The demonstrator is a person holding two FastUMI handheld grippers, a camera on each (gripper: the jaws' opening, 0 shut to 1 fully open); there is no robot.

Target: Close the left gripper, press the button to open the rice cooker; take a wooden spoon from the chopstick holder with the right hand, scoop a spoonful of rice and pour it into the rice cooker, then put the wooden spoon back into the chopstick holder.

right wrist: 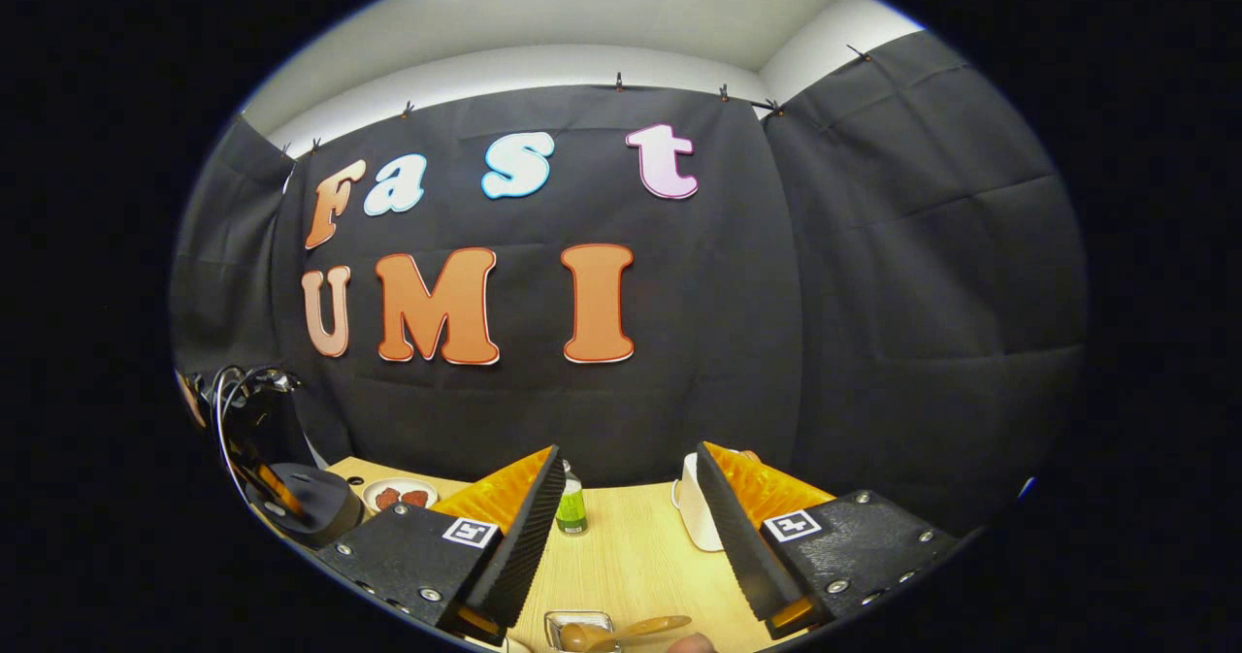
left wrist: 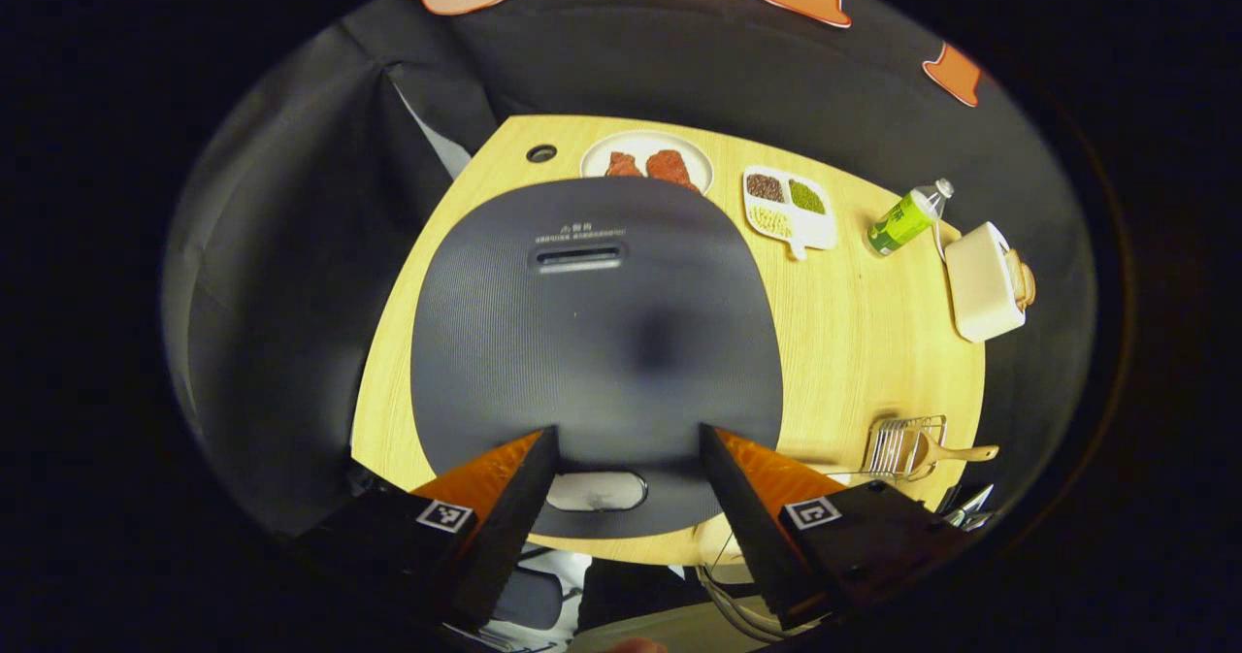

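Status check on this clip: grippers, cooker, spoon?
Left gripper open above rice cooker, lid down. Right gripper open, empty. Wooden spoon lying in its rack. Nothing blocking.

- Overhead light is falling evenly on the table point(left wrist: 854, 342), showing bright and warm in the left gripper view.
- The cooker point(left wrist: 597, 333) lid is carrying a soft dark shadow patch at centre.
- Fisheye distortion is bending the table edges and cloth folds in both views.
- The ceiling point(right wrist: 582, 13) is glowing pale; the cloth below is staying dim.
- Near fingers point(right wrist: 529, 527) are appearing slightly soft.
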